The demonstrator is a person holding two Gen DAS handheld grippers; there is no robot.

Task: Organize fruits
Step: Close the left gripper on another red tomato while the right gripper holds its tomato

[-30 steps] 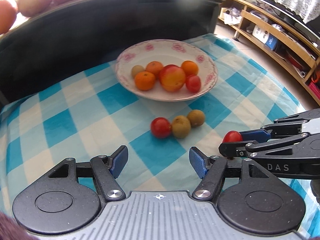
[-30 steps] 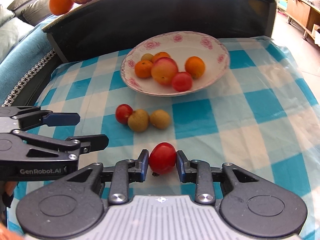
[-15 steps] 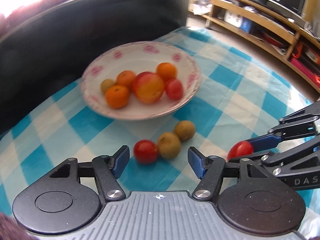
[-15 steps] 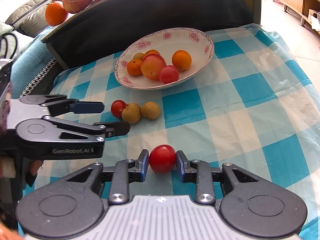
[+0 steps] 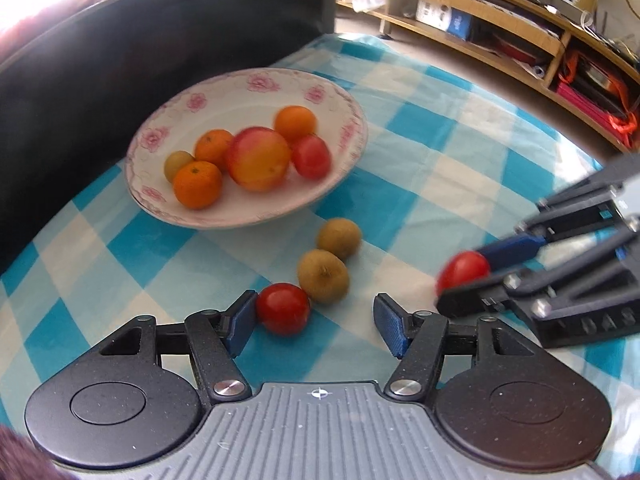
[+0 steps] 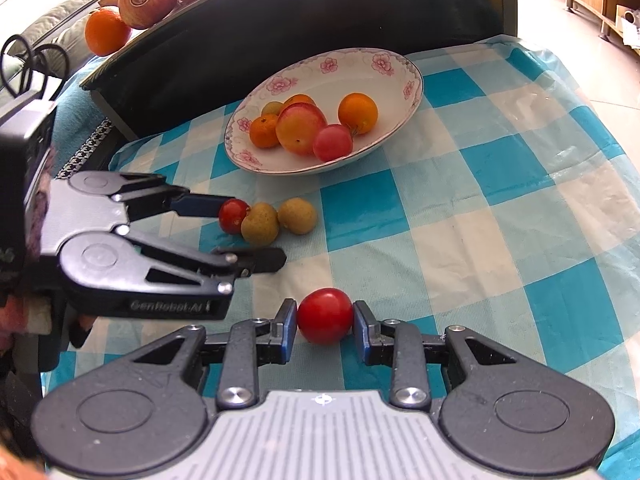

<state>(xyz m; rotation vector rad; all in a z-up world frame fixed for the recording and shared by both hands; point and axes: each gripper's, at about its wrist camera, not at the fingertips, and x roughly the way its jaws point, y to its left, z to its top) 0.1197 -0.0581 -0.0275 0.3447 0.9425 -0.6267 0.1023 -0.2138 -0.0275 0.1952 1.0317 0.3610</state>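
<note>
— Small round red tomato [image 6: 325, 316], why hold it low at six o'clock over the desk [image 6: 520, 208]?
— My right hand-held gripper [image 6: 325, 320] clamps it for carrying; my left hand-held gripper [image 5: 316, 322], spread apart, straddles another red tomato [image 5: 283, 308].

Blue-and-white checked cloth [image 6: 500, 200] covering the table. Black raised ledge [image 6: 280, 12] along the far edge of the cloth. Wooden shelving unit [image 5: 500, 12], low and long, across the room, holding boxes, papers and a red-orange item. Grey cushion [image 6: 60, 12] at the upper left. Black looped cable [image 6: 24, 56] beside it. Pale tiled floor [image 6: 560, 20].
</note>
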